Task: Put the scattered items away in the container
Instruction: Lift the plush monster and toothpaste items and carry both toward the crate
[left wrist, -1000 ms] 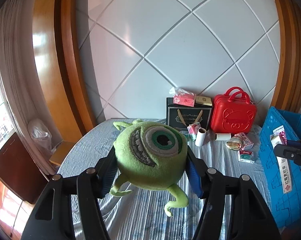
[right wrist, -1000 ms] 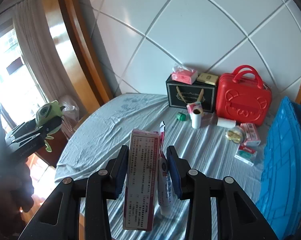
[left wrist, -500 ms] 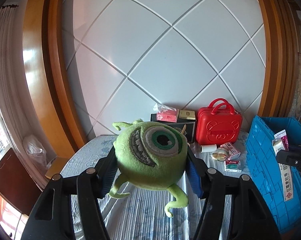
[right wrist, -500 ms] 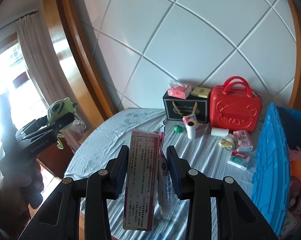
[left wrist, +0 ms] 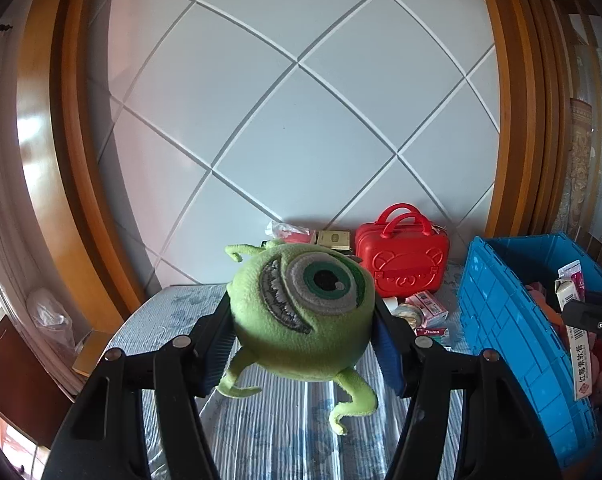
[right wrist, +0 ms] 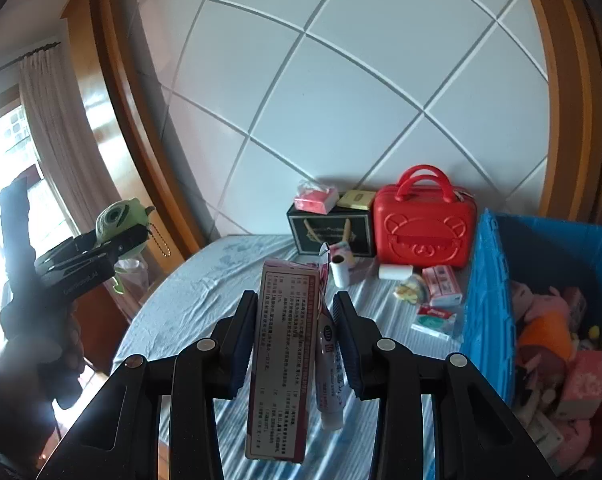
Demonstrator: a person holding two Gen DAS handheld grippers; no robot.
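My left gripper [left wrist: 303, 340] is shut on a round green one-eyed plush toy [left wrist: 301, 312], held up above the bed; the same toy [right wrist: 119, 216] and gripper show at the left of the right wrist view. My right gripper [right wrist: 295, 336] is shut on a pink-and-white medicine box [right wrist: 283, 360] together with a white ointment tube [right wrist: 329, 364]. That box [left wrist: 575, 328] hangs over the blue crate [left wrist: 501, 320] at the right edge of the left wrist view. The crate [right wrist: 485, 304] holds plush toys and small boxes.
On the striped bedsheet [right wrist: 205, 304] by the tiled wall stand a red case [right wrist: 423, 228], a black gift box [right wrist: 329, 228] with packets on top, paper rolls [right wrist: 339, 272] and small medicine boxes [right wrist: 441, 284]. A wooden frame and curtain lie to the left.
Both grippers have risen and moved right toward the blue crate, keeping their loads. The crate's inside has come into view; the boxes by the wall look farther off and lower.
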